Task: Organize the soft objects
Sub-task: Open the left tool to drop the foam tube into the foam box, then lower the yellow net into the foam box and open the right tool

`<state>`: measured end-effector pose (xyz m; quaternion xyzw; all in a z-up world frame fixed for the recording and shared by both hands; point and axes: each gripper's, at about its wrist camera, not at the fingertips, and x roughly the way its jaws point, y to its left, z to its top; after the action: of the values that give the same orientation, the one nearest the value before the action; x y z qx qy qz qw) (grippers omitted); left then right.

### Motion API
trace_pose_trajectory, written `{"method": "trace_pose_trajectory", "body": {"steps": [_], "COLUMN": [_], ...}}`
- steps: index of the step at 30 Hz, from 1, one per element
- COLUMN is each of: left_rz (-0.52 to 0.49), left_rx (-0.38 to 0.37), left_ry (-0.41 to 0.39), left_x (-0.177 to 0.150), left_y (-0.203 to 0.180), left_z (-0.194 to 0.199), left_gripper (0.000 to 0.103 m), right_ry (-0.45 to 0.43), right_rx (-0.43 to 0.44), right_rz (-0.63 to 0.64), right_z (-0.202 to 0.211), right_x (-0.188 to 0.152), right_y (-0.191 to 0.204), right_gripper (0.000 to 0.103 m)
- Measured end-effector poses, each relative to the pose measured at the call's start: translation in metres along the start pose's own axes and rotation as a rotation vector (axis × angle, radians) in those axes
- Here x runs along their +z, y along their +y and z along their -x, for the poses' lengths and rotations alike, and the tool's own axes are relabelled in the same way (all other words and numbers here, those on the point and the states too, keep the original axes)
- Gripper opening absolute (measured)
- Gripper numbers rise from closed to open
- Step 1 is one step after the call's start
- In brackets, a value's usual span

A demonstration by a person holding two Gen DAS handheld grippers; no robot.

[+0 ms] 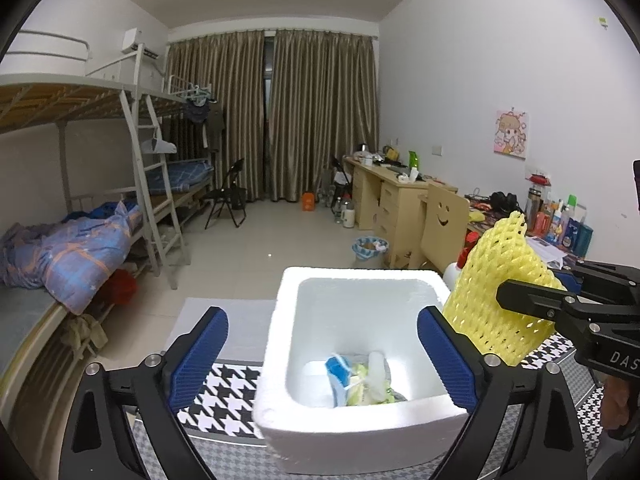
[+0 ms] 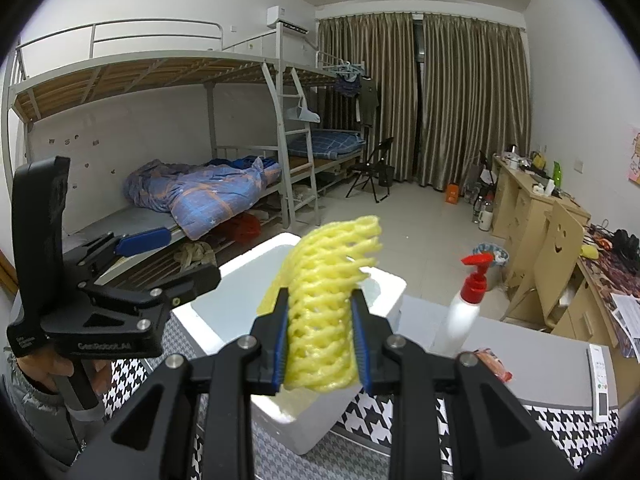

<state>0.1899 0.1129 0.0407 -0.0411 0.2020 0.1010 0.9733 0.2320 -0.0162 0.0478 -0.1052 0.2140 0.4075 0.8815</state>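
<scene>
1. Between my left gripper's ribbed blue pads, spread wide and gripping nothing, sits the white foam box, thick-walled and rounded.
2. Inside it lie crumpled blue, green and white soft pieces.
3. My right gripper pinches the yellow foam net sleeve, an open lattice, above the box's right side.
4. Underneath is a houndstooth cloth.
</scene>
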Motion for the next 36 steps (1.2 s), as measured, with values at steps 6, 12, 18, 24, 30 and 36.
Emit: {"method": "trace_pose_trajectory", "body": {"steps": [6,12,18,24,30,36], "left_rz": [0.009,0.021,0.024,0.035,0.043,0.045], "left_rx": [0.032,0.050,0.056,0.062,0.077,0.076], "left_ry": [-0.014,-0.017,-0.019,-0.031,-0.044,-0.042], "left_x": [-0.001,-0.005,-0.007,-0.008,-0.007,-0.007], "left_y": [0.010,0.020,0.028,0.032,0.039,0.045], "left_z": [0.006,0.011,0.018,0.024,0.030,0.032], "left_gripper": [0.102,0.102,0.102,0.102,0.102,0.102], "right_ry": [0.010,0.015,0.030,0.049,0.072,0.087], "right_rx": [0.019,0.029,0.031,0.038,0.050,0.043], "right_rz": [-0.002,-0.006,-0.004,-0.006,0.009,0.028], "right_z": [-0.010,-0.016,-0.024,-0.033,-0.041,-0.045], "right_x": [0.003,0.006,0.007,0.009,0.008,0.006], "right_y": [0.003,0.003,0.003,0.002,0.007,0.011], "right_gripper": [0.032,0.032,0.032,0.039,0.063,0.071]}}
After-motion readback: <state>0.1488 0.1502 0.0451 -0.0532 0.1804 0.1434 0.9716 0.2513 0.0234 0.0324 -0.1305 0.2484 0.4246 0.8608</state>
